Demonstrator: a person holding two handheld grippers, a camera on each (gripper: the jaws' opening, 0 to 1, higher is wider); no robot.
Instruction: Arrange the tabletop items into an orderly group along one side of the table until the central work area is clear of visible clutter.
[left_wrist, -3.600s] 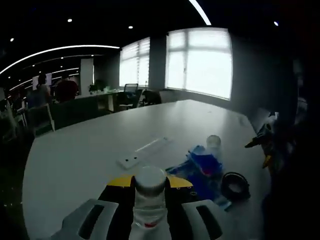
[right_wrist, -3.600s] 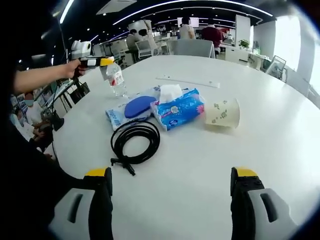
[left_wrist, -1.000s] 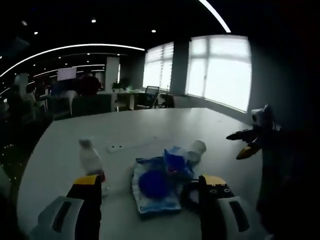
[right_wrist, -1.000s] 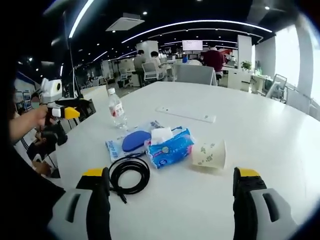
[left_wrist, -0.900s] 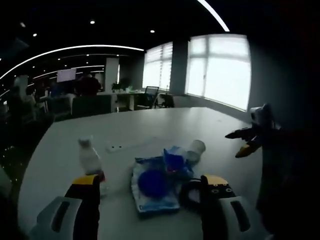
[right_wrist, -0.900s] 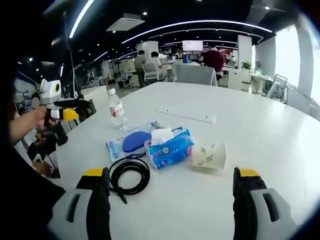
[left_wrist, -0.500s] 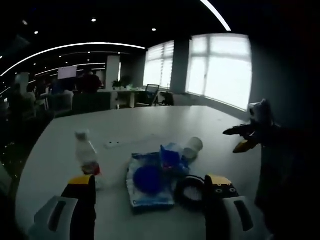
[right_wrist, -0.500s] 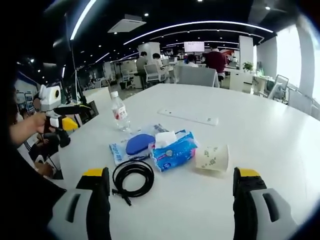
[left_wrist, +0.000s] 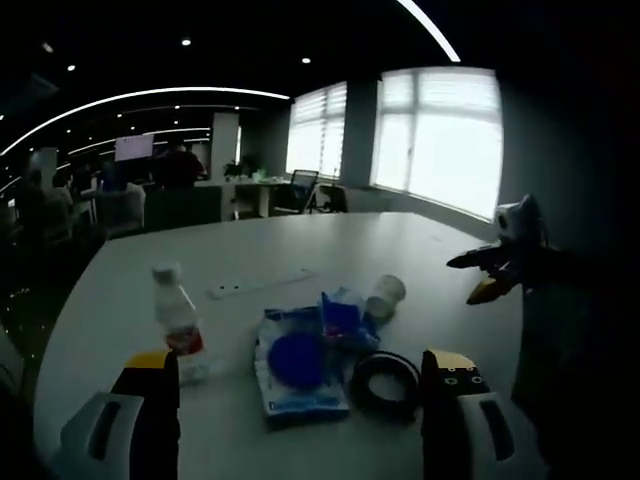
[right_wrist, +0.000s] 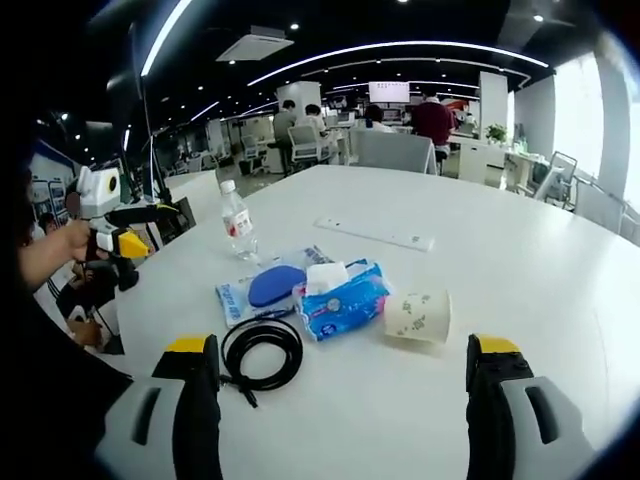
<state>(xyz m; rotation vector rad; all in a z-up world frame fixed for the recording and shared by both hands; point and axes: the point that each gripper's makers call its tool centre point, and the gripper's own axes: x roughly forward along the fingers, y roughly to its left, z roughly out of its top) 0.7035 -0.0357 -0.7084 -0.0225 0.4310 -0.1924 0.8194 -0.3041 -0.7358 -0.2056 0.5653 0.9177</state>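
Observation:
A clear water bottle (left_wrist: 175, 318) (right_wrist: 237, 222) with a red label stands upright on the white table, apart from both grippers. A flat blue pouch (left_wrist: 296, 362) (right_wrist: 264, 286) lies beside a blue tissue pack (left_wrist: 340, 313) (right_wrist: 341, 291). A paper cup (left_wrist: 386, 295) (right_wrist: 419, 316) lies on its side, and a black cable coil (left_wrist: 388, 372) (right_wrist: 262, 350) rests nearest me. My left gripper (left_wrist: 300, 362) (right_wrist: 120, 232) is open and holds nothing, short of the pile. My right gripper (right_wrist: 342, 350) (left_wrist: 495, 270) is open with nothing in it, above the table's near edge.
A long white strip (left_wrist: 260, 284) (right_wrist: 375, 235) lies on the table (right_wrist: 520, 260) beyond the pile. Office chairs, desks and people fill the room behind. A hand (right_wrist: 72, 240) holds the left gripper off the table's edge.
The left gripper, shut on the bottle 3.6 s ago, has let it go standing on the table and pulled back open. In the last second both views shifted only slightly.

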